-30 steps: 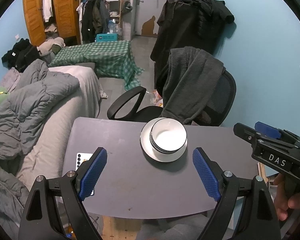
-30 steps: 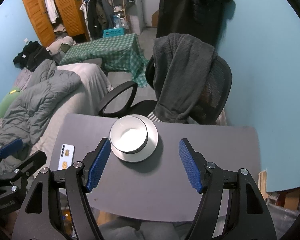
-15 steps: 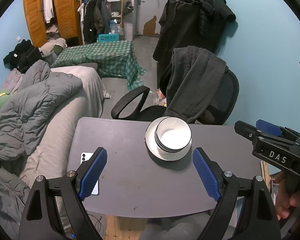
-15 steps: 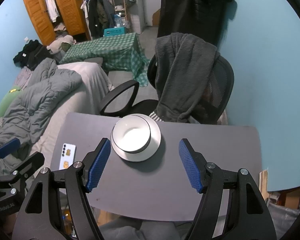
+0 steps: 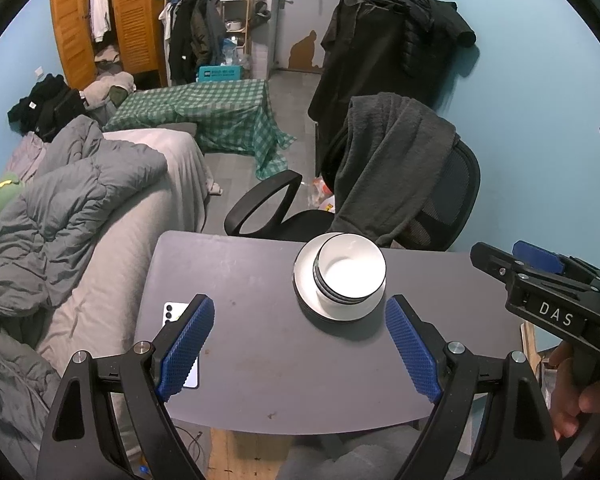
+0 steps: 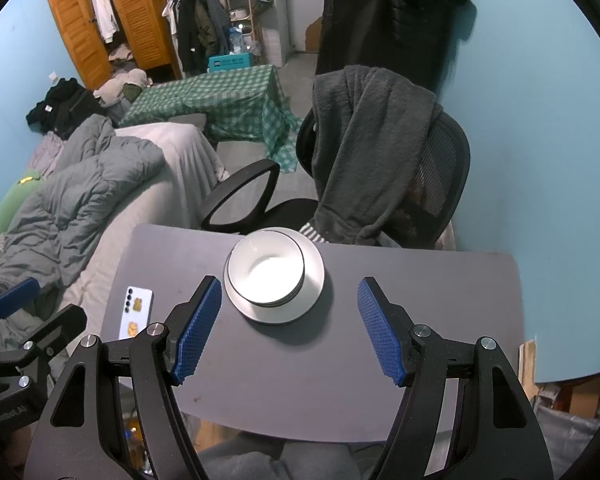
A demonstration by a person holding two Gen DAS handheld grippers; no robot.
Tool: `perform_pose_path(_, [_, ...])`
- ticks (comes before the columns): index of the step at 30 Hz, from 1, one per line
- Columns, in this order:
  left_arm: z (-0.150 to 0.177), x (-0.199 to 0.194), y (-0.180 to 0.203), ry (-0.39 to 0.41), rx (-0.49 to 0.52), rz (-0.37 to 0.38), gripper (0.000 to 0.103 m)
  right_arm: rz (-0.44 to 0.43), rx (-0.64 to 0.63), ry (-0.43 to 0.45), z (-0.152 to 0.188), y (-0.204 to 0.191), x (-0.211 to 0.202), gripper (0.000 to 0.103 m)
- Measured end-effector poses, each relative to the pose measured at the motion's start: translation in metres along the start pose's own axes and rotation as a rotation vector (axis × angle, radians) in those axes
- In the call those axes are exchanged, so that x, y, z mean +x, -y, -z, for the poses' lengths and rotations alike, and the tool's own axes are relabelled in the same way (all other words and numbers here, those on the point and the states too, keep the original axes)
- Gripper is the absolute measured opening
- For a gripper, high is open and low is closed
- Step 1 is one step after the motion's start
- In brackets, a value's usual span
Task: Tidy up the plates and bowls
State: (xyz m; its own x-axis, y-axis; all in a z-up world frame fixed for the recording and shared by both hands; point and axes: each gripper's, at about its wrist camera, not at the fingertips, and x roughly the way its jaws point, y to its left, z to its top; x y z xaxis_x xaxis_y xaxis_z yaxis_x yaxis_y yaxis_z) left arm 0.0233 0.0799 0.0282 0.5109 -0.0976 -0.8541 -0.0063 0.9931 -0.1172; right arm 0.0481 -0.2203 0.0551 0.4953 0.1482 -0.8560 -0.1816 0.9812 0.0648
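Observation:
A stack of white bowls with dark rims [image 5: 350, 276] sits on a white plate [image 5: 305, 286] near the far edge of the grey table [image 5: 260, 344]. The same bowls [image 6: 266, 272] and plate [image 6: 314, 280] show in the right wrist view. My left gripper [image 5: 300, 348] is open and empty, held above the table's near side, short of the stack. My right gripper [image 6: 290, 328] is open and empty, also short of the stack. The right gripper's body [image 5: 548, 296] shows at the right of the left wrist view.
A white phone [image 6: 136, 312] lies at the table's left edge. A black office chair [image 5: 400, 200] draped with a grey garment stands behind the table. A bed with a grey duvet [image 5: 60, 216] is on the left. A blue wall is on the right.
Both grippers have drawn back and risen slightly, so the stack sits a little farther off. The jaws stay open. The bowls and plate have not moved.

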Motion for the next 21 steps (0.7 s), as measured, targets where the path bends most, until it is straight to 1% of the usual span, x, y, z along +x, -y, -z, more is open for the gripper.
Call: perform_pose_path(21, [0.0046,-0.0002,-0.0018,-0.006,-0.018,0.004,0.089,0.002,-0.001,-0.003,0.0000,-0.0013,0.0005,0.070])
